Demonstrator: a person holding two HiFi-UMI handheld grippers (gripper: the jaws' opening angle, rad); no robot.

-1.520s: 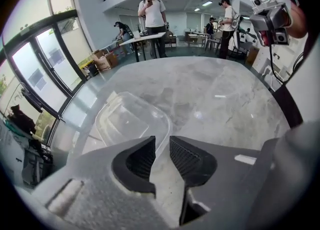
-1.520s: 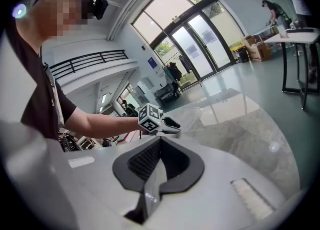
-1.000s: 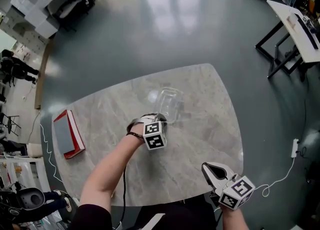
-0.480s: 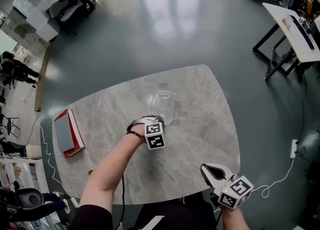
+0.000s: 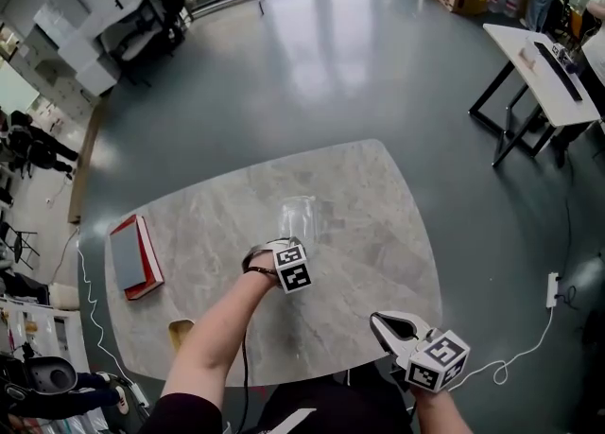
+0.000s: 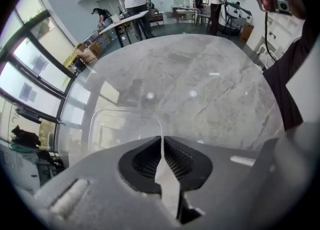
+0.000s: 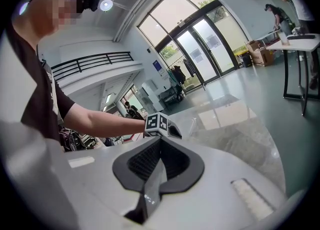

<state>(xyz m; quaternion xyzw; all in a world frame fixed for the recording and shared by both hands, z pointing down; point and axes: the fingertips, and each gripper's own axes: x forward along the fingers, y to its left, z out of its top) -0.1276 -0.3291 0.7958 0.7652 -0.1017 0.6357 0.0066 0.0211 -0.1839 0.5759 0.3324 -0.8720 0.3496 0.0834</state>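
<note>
Left claw: I see its jaws drawn together on the near wall of a clear plastic container, a thin strip of that wall running down between the ribbed pads. The container sits near the middle of the table, a grey-veined marble slab. Through its clear walls I see only the table's marble. Whether it lies flat on the table or is tipped, I cannot tell.

Left forearm: it reaches in from the table's near edge, slanting towards the table's middle, and the marker cube rides on top of the claw, just short of the container.

Right claw: its jaws are pressed together, with nothing between them. It is held at the table's near right edge, pointing in over the slab, well apart from the container. From this claw's own view, the left claw and its bare forearm show across the table.

Red book: it lies flat by the table's left edge, well apart from both claws.
</note>
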